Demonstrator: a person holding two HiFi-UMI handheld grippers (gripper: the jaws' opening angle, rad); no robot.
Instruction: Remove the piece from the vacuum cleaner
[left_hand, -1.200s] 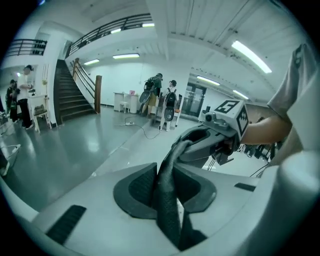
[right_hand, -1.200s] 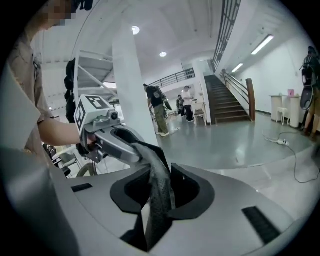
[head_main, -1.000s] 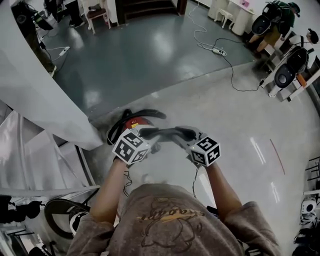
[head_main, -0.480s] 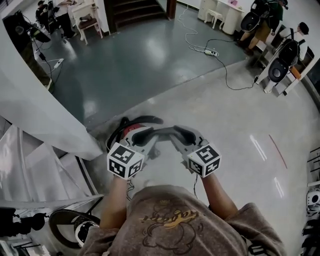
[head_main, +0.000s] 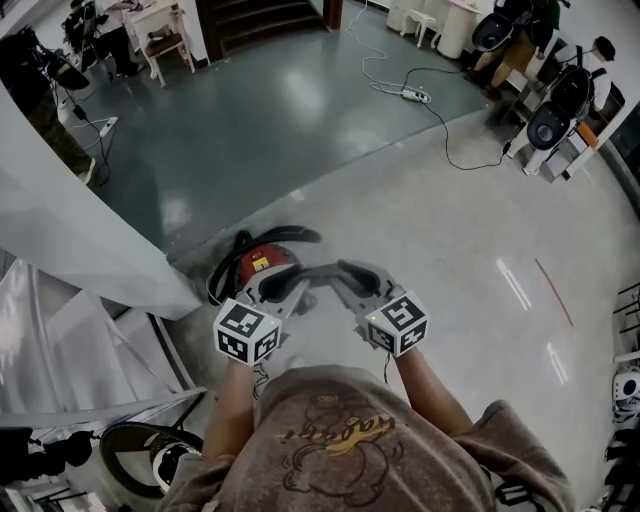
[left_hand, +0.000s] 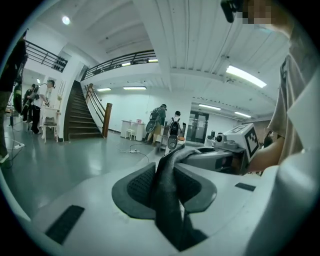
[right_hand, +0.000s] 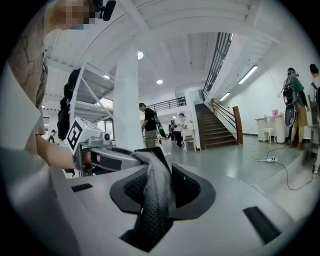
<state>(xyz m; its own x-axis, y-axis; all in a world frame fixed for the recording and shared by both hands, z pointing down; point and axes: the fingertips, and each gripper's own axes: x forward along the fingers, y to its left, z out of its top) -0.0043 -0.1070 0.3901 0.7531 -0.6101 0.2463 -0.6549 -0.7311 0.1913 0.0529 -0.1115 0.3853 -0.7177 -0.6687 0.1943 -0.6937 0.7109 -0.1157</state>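
Note:
The red vacuum cleaner (head_main: 258, 262) sits on the floor just beyond my hands, with a black hose looped round it. A dark grey mesh piece (head_main: 322, 270) hangs in the air above it, stretched between both grippers. My left gripper (head_main: 287, 287) is shut on one end of the mesh piece (left_hand: 167, 192). My right gripper (head_main: 350, 277) is shut on the other end of the mesh piece (right_hand: 154, 197). Each gripper view shows the mesh pinched in its own jaws and running across to the other gripper. From the left gripper (left_hand: 165, 177) I see the right gripper (left_hand: 220, 159); from the right gripper (right_hand: 157, 187) I see the left gripper (right_hand: 107, 159).
A white slanted wall (head_main: 70, 230) stands close at the left, with metal framing below it. A cable with a power strip (head_main: 415, 95) crosses the floor far ahead. People and equipment (head_main: 545, 125) stand at the far right. A staircase (left_hand: 80, 117) rises at the back.
Both grippers have drawn back toward the person with the mesh piece still held between them. More of the red vacuum cleaner now shows beyond the left gripper.

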